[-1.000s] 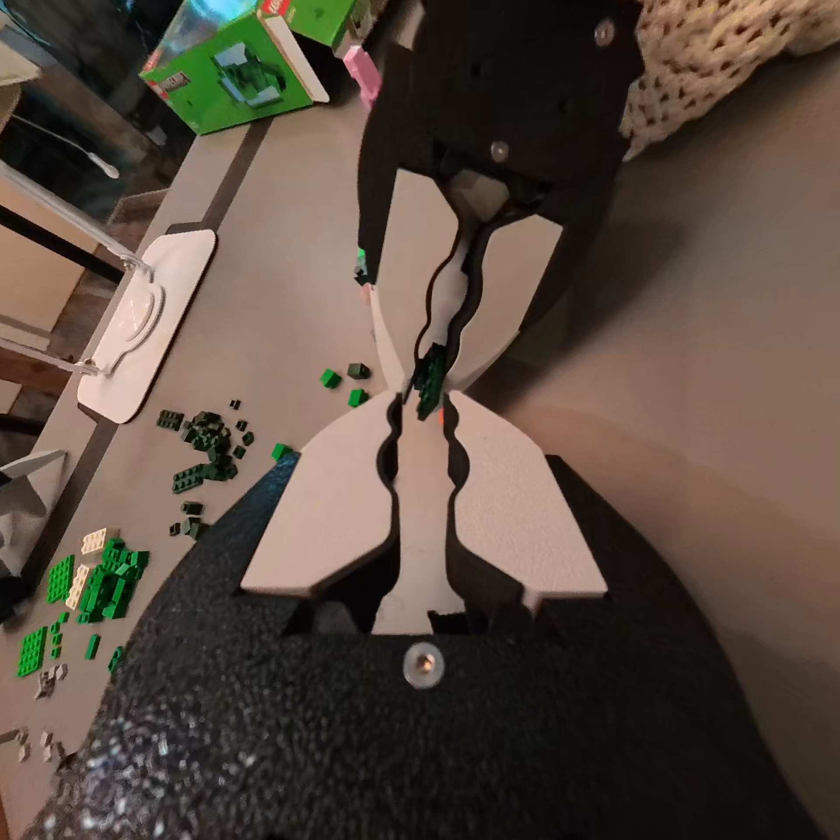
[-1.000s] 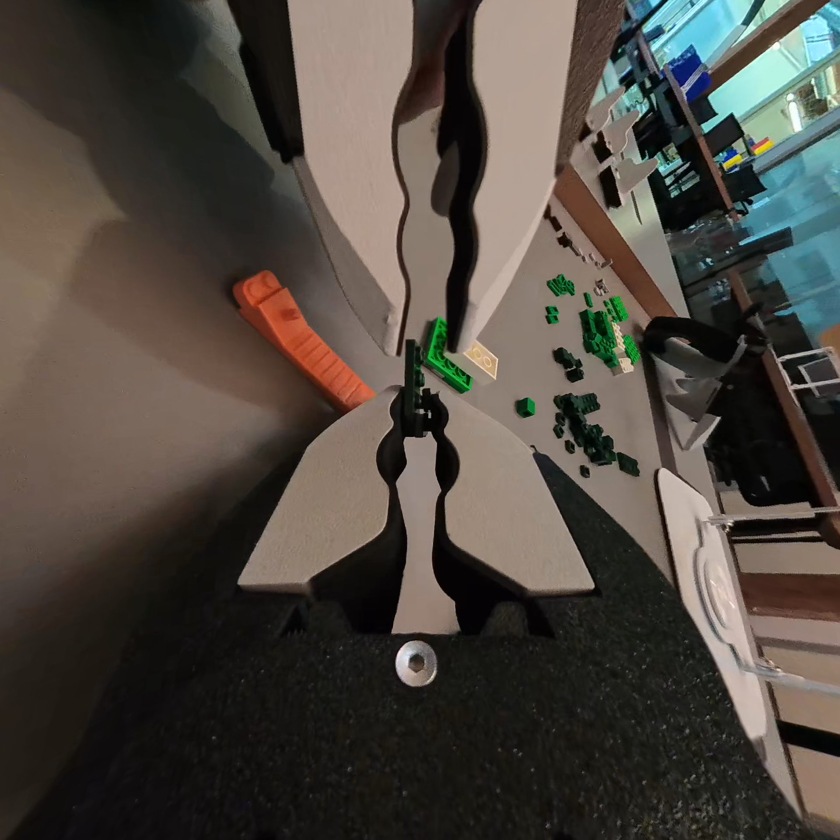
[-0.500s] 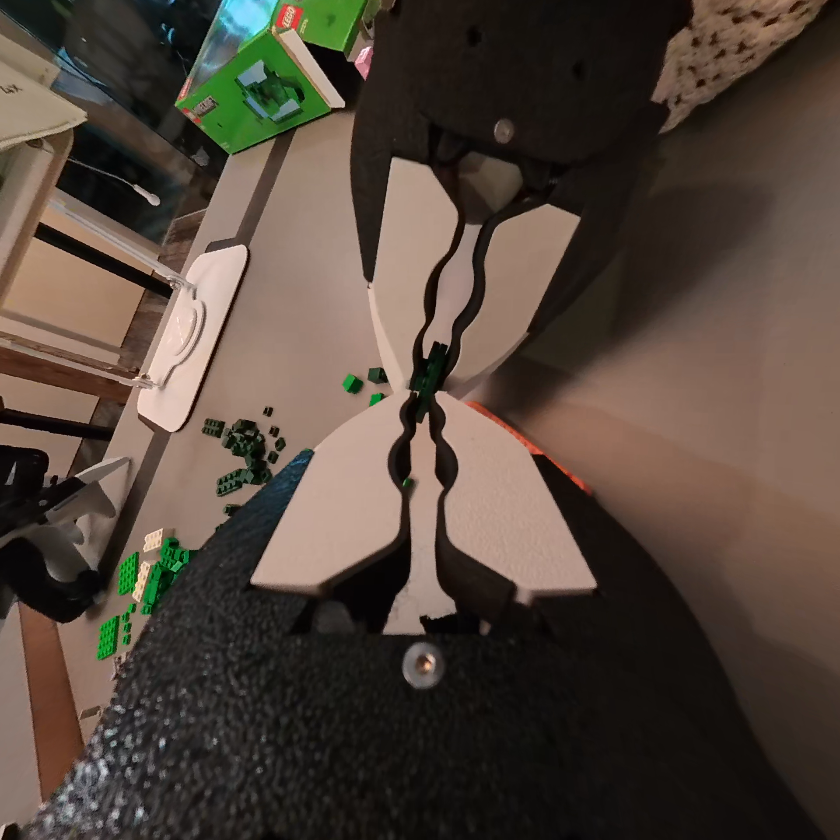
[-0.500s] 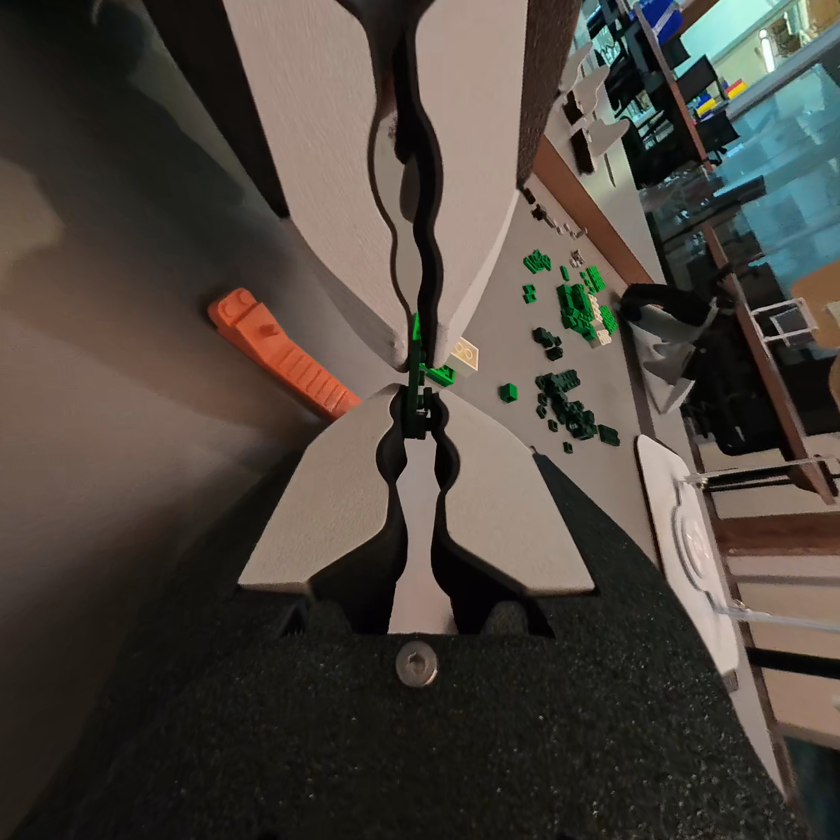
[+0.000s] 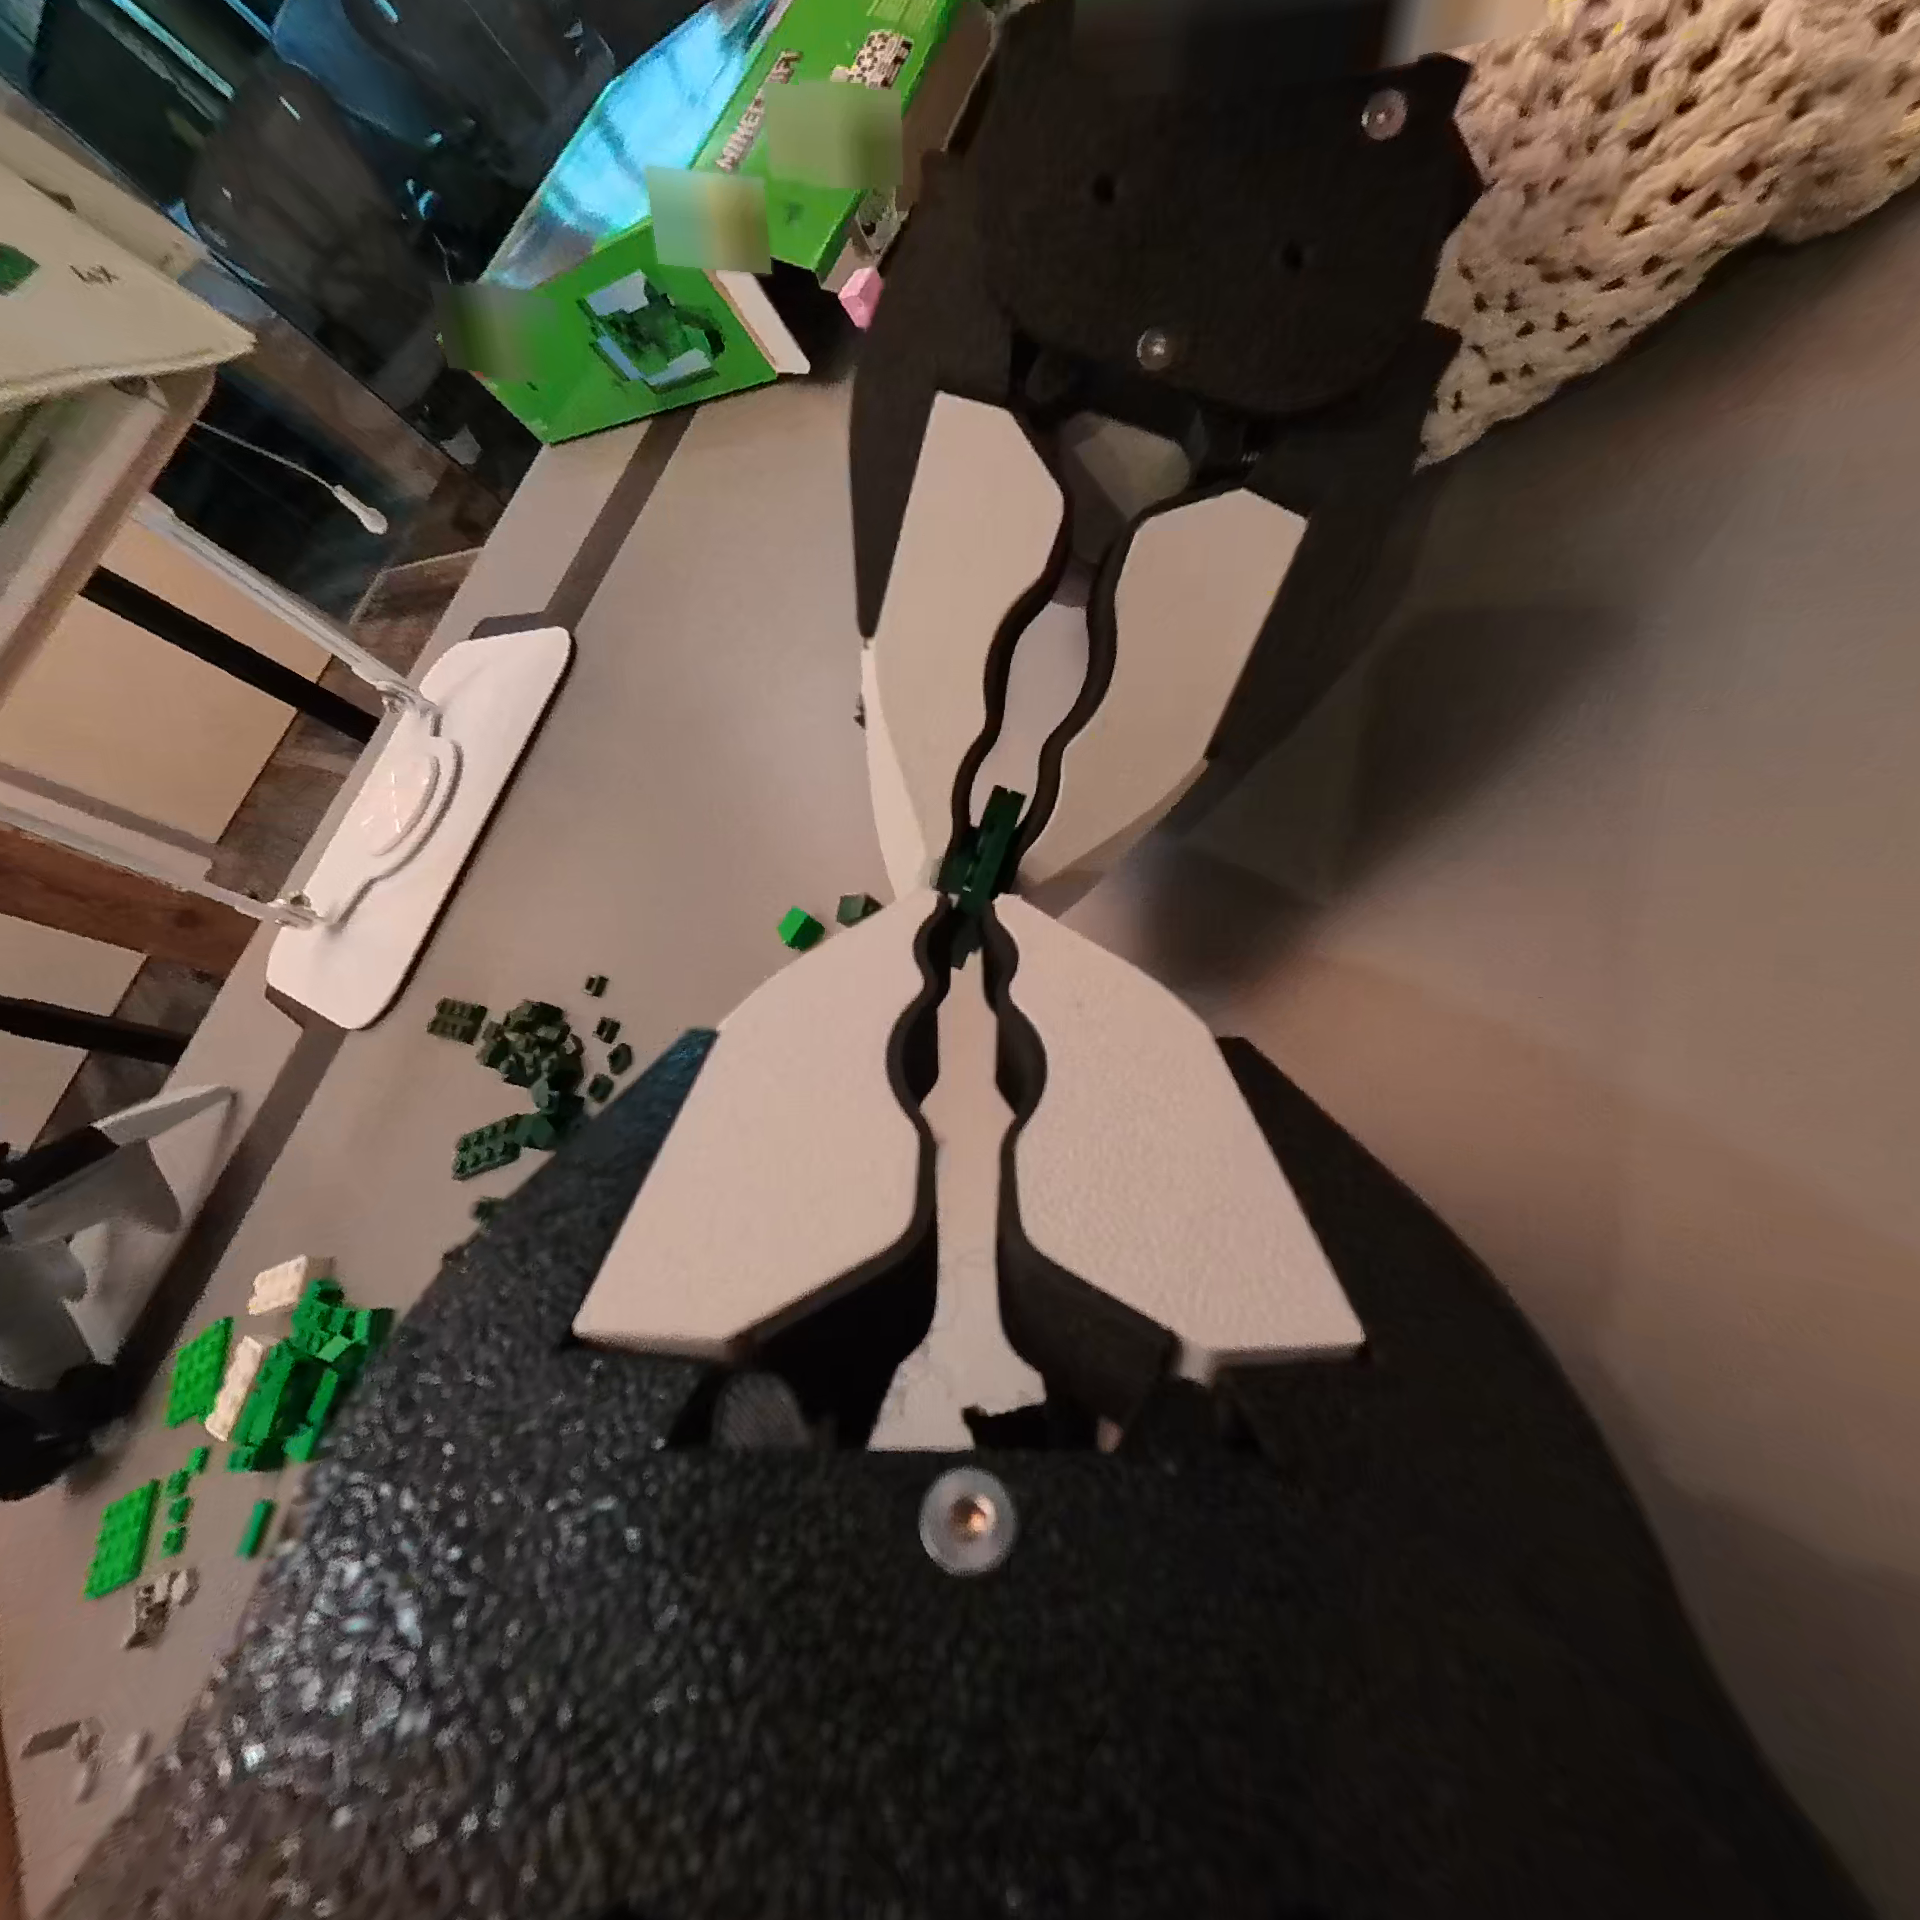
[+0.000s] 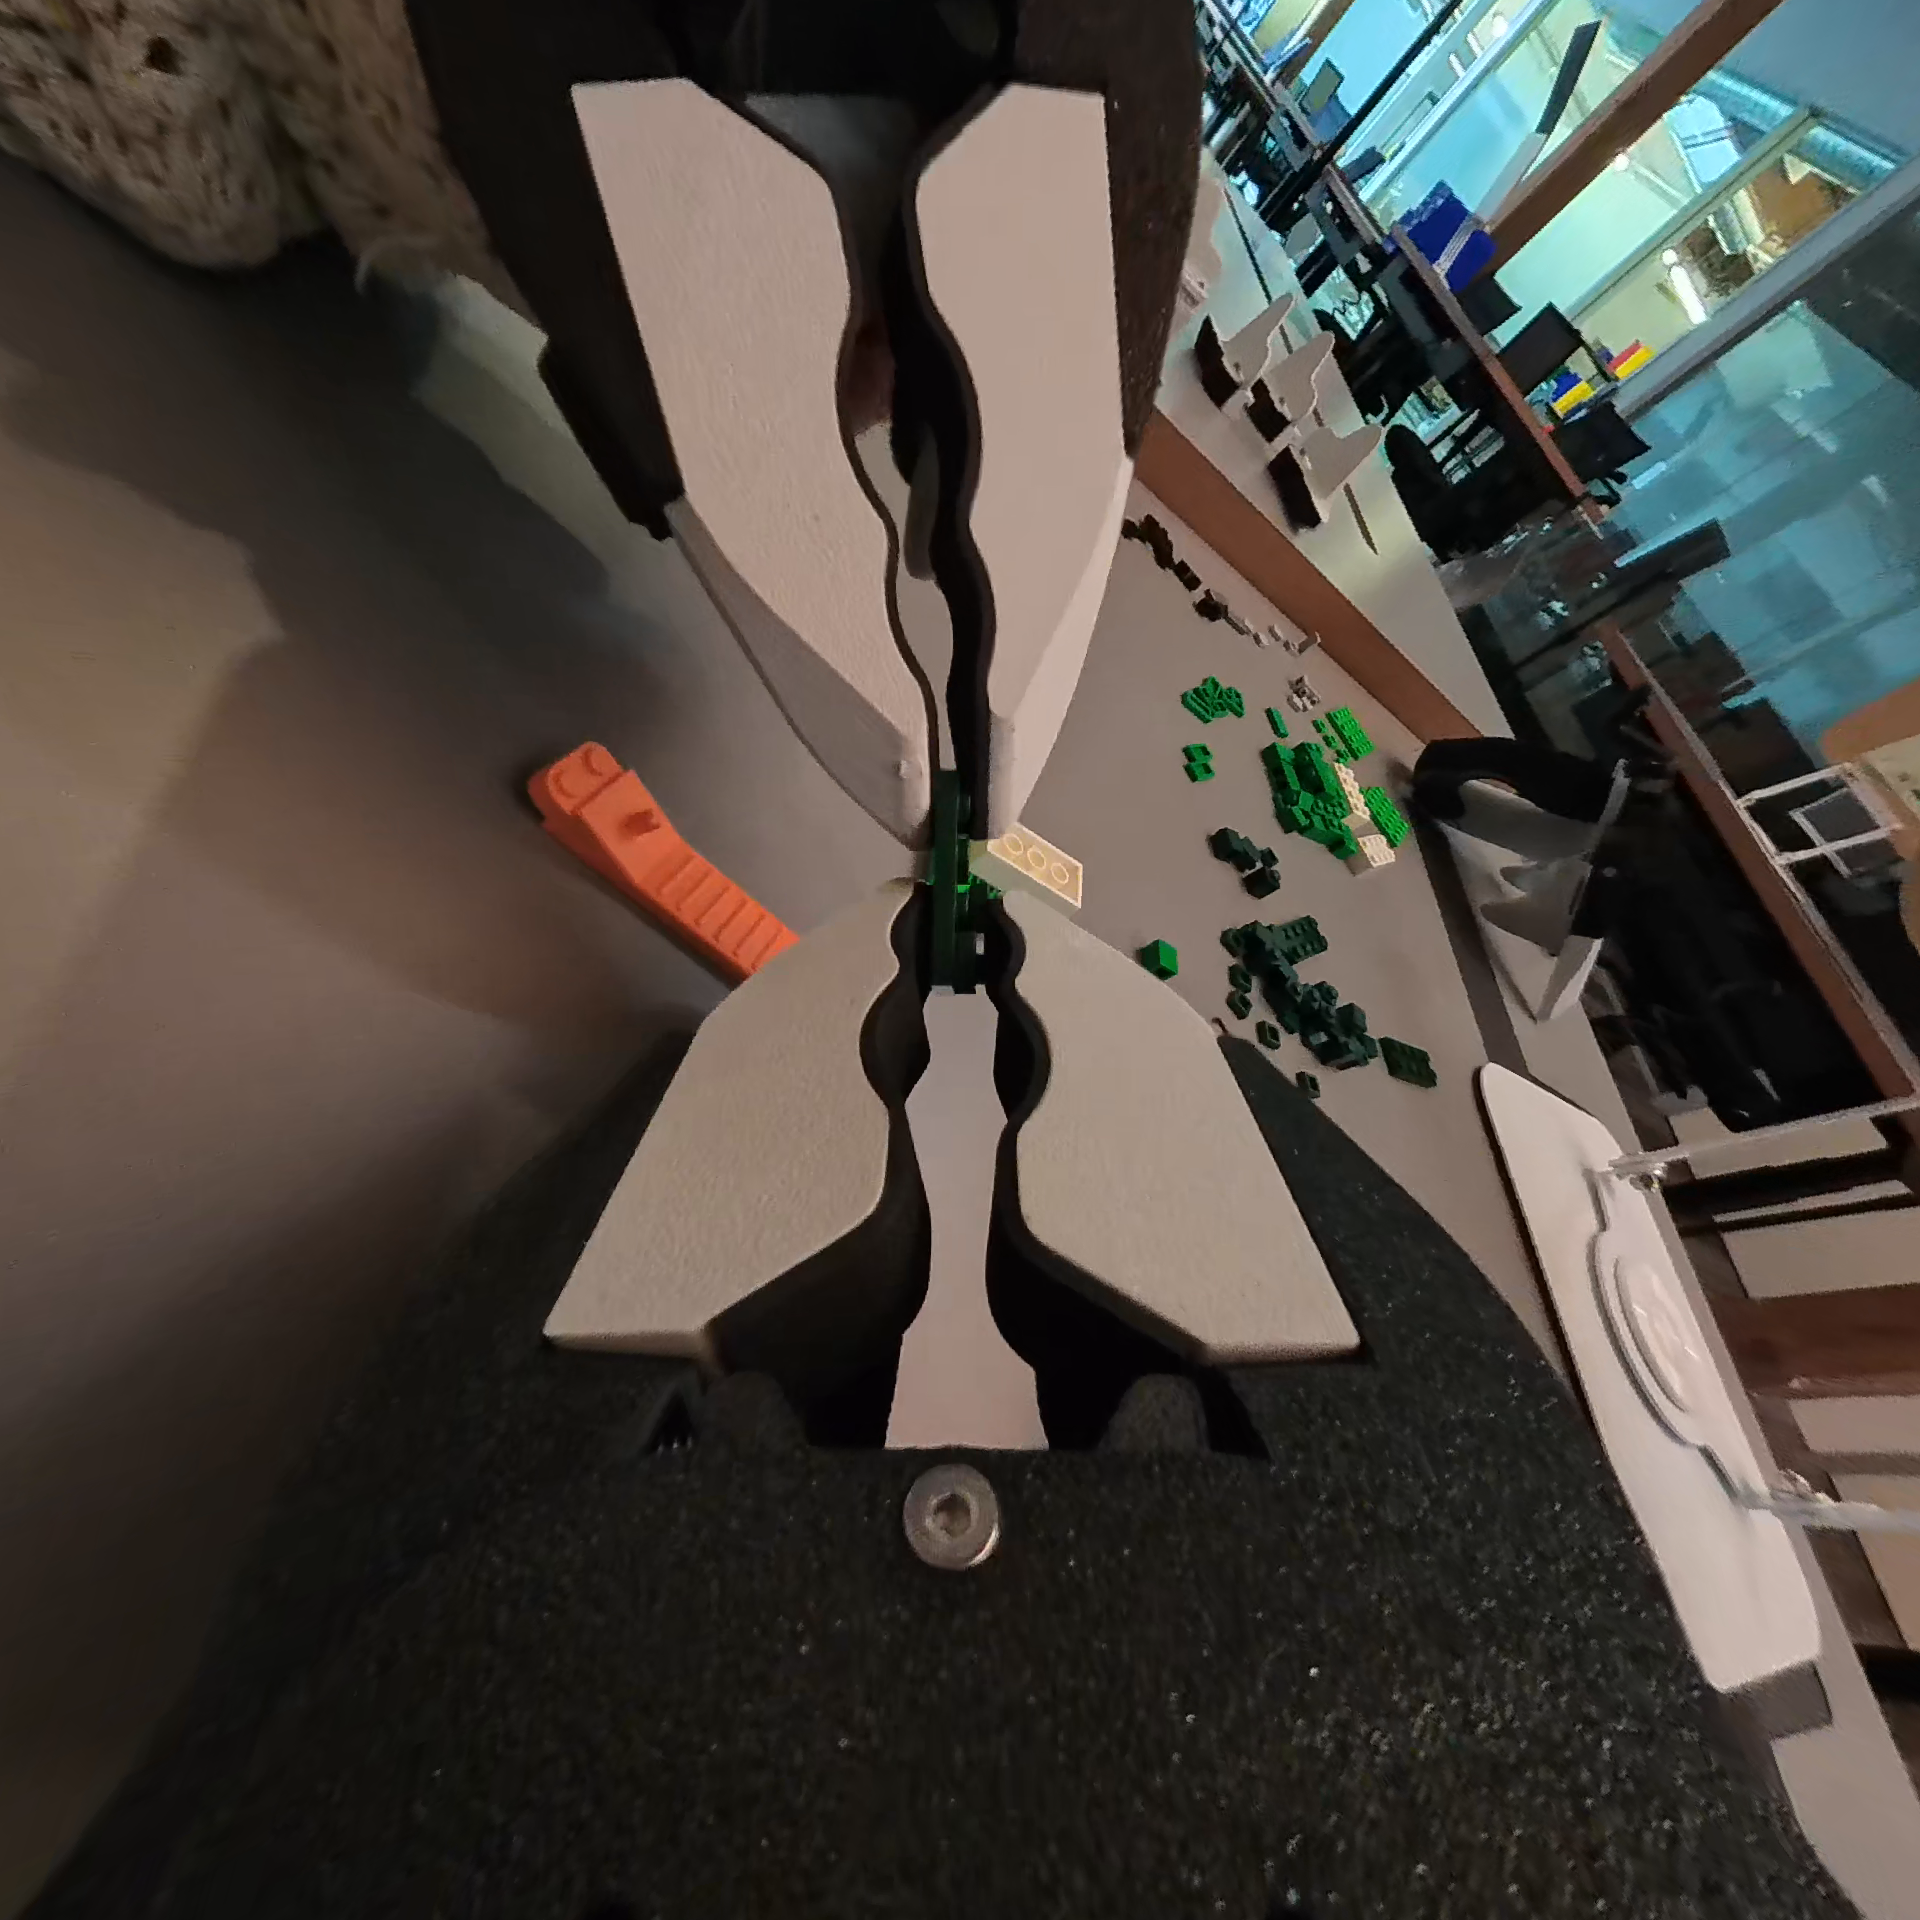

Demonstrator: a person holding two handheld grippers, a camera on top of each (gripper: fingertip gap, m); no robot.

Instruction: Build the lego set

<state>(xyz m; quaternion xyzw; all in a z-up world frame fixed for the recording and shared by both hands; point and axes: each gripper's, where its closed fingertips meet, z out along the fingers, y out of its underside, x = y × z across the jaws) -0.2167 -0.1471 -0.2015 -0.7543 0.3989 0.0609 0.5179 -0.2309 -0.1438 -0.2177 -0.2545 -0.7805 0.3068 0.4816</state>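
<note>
Left gripper, white-fingered with a black textured body: jaws are drawn narrow and clamped on a small dark green stack of lego plates, held edge-on at the fingertips. Right gripper, of the same make: jaws are likewise drawn narrow and closed on the same dark green assembly from the opposite side. The two grippers are seen tip to tip, nearly touching, with the assembly held between them above the grey tabletop.

Just beside the joined tips, in the right wrist view, a cream flat lego plate with round studs is seen; whether it lies on the table or is attached cannot be told. An orange ridged wedge-shaped brick separator lies on the table near the tips.

Farther out, a loose pile of dark green lego pieces is spread on the table, with two small green bricks nearer the grippers. A heap of bright green and white pieces lies beyond that. A white flat stand base with clear rods is placed at the table edge. A green cardboard box and a cream knitted fabric are located at the far side.
</note>
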